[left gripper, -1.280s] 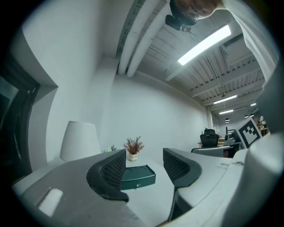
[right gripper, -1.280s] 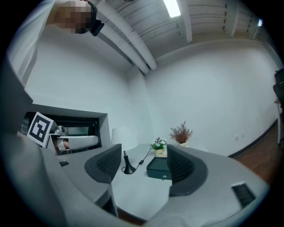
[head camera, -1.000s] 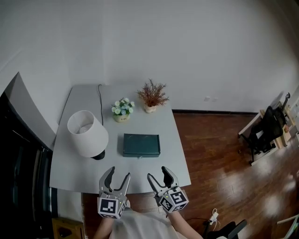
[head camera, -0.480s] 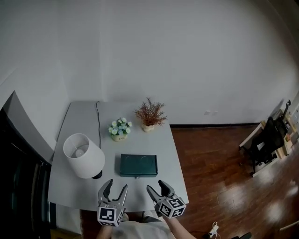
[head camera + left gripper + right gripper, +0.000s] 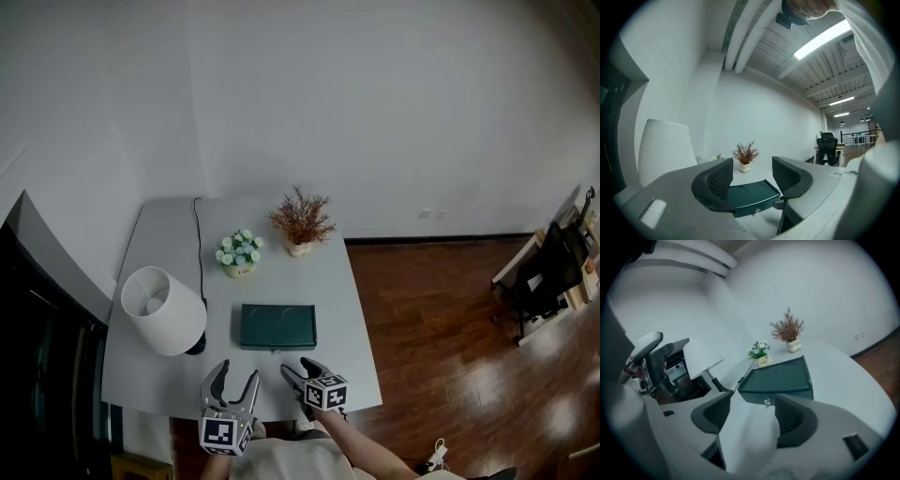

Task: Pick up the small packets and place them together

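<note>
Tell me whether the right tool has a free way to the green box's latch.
Probably yes: the right tool sits just before the green box, facing its latch, only table between. Its jaws have just been closing yet stand apart, nothing between them.

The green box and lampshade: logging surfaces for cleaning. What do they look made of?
Box: probably painted metal or hard plastic; dark green, faint sheen, crisp edges, small front latch. Lampshade: likely fabric or paper; white, matte, no glare.
</note>
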